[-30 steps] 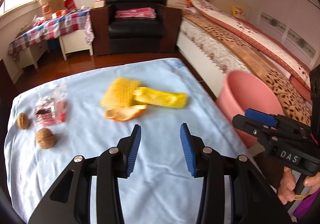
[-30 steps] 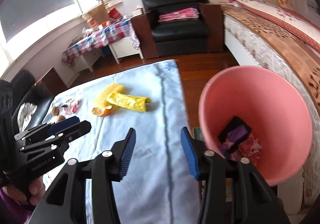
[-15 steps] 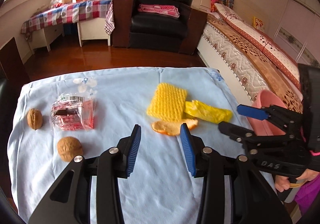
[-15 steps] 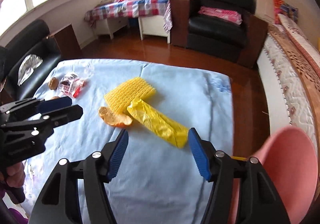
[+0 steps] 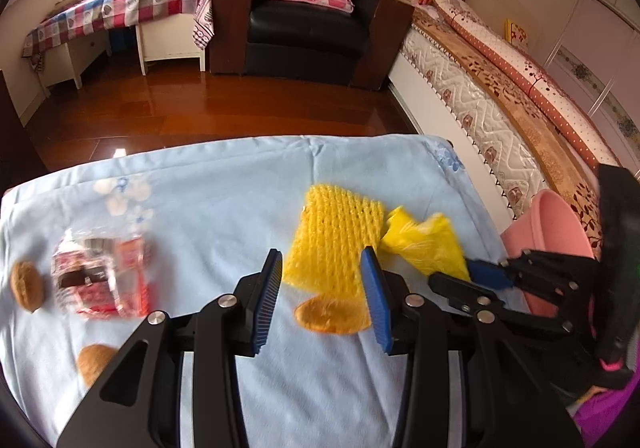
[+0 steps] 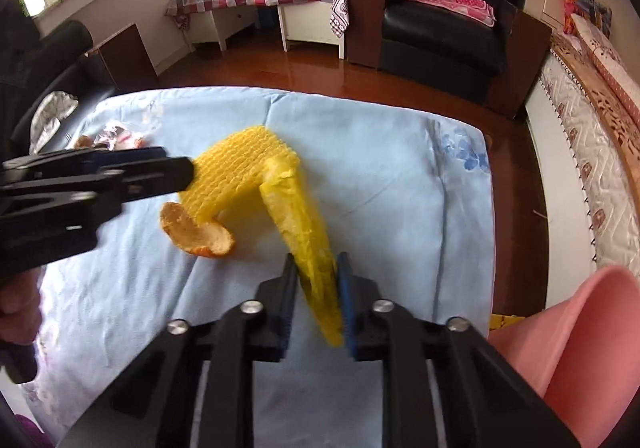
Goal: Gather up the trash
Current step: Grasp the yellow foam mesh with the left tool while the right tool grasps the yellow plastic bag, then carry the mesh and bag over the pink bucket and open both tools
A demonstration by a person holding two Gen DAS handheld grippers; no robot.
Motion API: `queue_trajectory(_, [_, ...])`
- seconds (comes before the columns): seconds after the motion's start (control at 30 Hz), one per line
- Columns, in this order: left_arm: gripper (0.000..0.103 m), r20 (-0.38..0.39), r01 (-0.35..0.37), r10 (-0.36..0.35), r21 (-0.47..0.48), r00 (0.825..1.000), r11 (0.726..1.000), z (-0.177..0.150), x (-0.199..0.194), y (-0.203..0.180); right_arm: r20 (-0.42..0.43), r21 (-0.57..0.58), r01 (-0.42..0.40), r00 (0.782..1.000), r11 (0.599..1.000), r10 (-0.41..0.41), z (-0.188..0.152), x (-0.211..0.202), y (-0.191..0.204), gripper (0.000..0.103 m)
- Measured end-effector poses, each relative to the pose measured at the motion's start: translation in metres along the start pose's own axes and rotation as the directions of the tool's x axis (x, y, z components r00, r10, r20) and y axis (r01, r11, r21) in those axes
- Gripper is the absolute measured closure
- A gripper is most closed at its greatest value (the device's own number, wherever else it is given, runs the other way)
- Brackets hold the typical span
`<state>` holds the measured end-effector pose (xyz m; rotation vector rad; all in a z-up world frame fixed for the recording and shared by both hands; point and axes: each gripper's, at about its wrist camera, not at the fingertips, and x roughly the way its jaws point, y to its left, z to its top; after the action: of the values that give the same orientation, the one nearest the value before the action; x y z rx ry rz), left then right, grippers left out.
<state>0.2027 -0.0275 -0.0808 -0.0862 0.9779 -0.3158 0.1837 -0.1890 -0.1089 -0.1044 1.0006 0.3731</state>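
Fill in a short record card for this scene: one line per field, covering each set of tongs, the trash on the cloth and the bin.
right tongs: just been closing, now shut on yellow bag
left tongs: open, empty, above orange peel
other trash: yellow foam net, red wrapper
bin: pink bucket, right of the blue cloth

The right gripper [image 6: 318, 288] has swung away from the pink bin [image 6: 580, 344] to the bench, and its jaws have just been closing onto the yellow plastic bag [image 6: 304, 224]; the left gripper [image 5: 322, 298] has shifted leftward over the orange peel [image 5: 330, 314], jaws parted.
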Motion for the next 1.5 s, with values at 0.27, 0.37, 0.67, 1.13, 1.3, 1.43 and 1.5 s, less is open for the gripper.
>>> queue_trajectory(0.27, [0.062,-0.013,-0.073,0.074,0.02,0.997,0.997,0.004,0.026,-0.007,0.069,0.147,-0.094,0.994,0.985,0.084,-0.023,-0.036,-0.014,0.092])
queue_trajectory(0.37, [0.063,-0.014,-0.085,0.085,0.023,0.996,0.996,0.003,0.03,-0.01,0.087,0.177,-0.113,0.991,0.978,0.099,-0.032,-0.049,-0.017,0.092])
queue_trajectory(0.67, [0.094,0.056,-0.085,0.083,0.037,0.995,0.996,-0.007,0.009,-0.025,0.118,0.229,-0.121,0.988,0.966,0.096,-0.052,-0.074,-0.022,0.092])
queue_trajectory(1.13, [0.095,0.136,0.036,-0.046,0.072,0.99,0.997,-0.039,-0.064,-0.075,0.198,0.305,-0.121,0.978,0.945,0.062,-0.082,-0.118,-0.031,0.092])
queue_trajectory(1.3, [0.095,0.135,0.085,-0.099,0.109,0.986,0.99,-0.048,-0.074,-0.106,0.219,0.34,-0.103,0.975,0.935,0.027,-0.092,-0.134,-0.043,0.091])
queue_trajectory(1.43, [0.095,0.129,0.112,-0.128,0.131,0.983,0.985,-0.054,-0.075,-0.13,0.229,0.379,-0.083,0.973,0.922,-0.006,-0.103,-0.145,-0.058,0.091])
queue_trajectory(1.5, [0.095,0.125,0.121,-0.139,0.144,0.982,0.982,-0.055,-0.075,-0.14,0.235,0.397,-0.078,0.972,0.915,-0.019,-0.107,-0.149,-0.066,0.091])
